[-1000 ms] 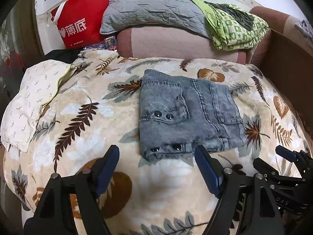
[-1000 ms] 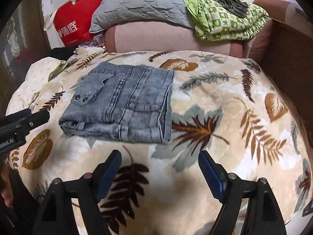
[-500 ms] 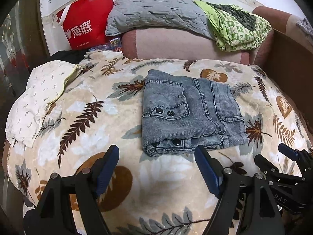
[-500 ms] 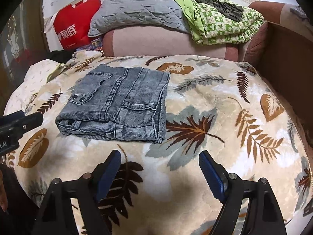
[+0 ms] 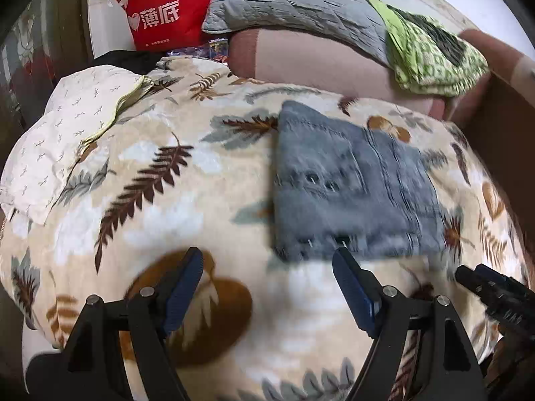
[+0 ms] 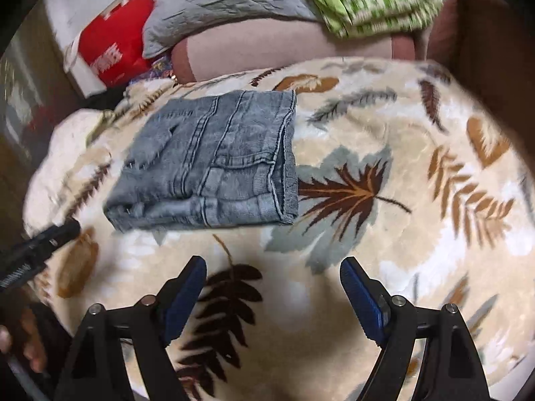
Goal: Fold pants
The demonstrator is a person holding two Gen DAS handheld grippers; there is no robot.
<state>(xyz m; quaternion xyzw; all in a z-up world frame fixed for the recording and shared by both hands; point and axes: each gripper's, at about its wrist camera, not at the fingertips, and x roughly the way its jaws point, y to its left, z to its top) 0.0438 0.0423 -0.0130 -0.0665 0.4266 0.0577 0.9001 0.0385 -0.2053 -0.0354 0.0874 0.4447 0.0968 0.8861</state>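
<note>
While both hand-held tools hang over the bed, the pants (image 6: 207, 163) lie folded into a thick, roughly square packet of grey-blue washed denim, flat on the blanket (image 6: 384, 234). Seams, a patch pocket w/ stitched edge and small dark metal snaps show on the top layer; the stacked fold edges face the cameras, the hem edges run down the packet's right side in the right wrist view.

Blanket is plush, fleecy, cream-coloured, printed w/ brown, rust and grey-green fern and leaf shapes; it bulges like a dome under the pants.

Left gripper (image 5: 267, 287): jaws spread wide, nothing between them, ribbed blue pads on black plastic arms. It hangs just in front of the pants' near-left corner, not touching. Left wrist view is motion-blurred, so fine denim detail is smeared there.

Right gripper (image 6: 272, 289): jaws also spread wide and empty, over bare blanket in front of the pants' near-right corner, apart from the denim.

Beyond the pants, away from the cameras: a pinkish-brown padded bolster (image 5: 317, 56), smooth and rounded. On it a grey quilted pillow (image 5: 294, 3), crinkly stitched surface, and a green-and-white patterned cloth bundle (image 5: 434, 56). Left of the pillow a glossy red bag (image 5: 160, 10) w/ white characters and white handles. Left of the pants, at the blanket's edge, a cream sheet (image 5: 63, 127) w/ tiny sprig print, lightly rumpled.
</note>
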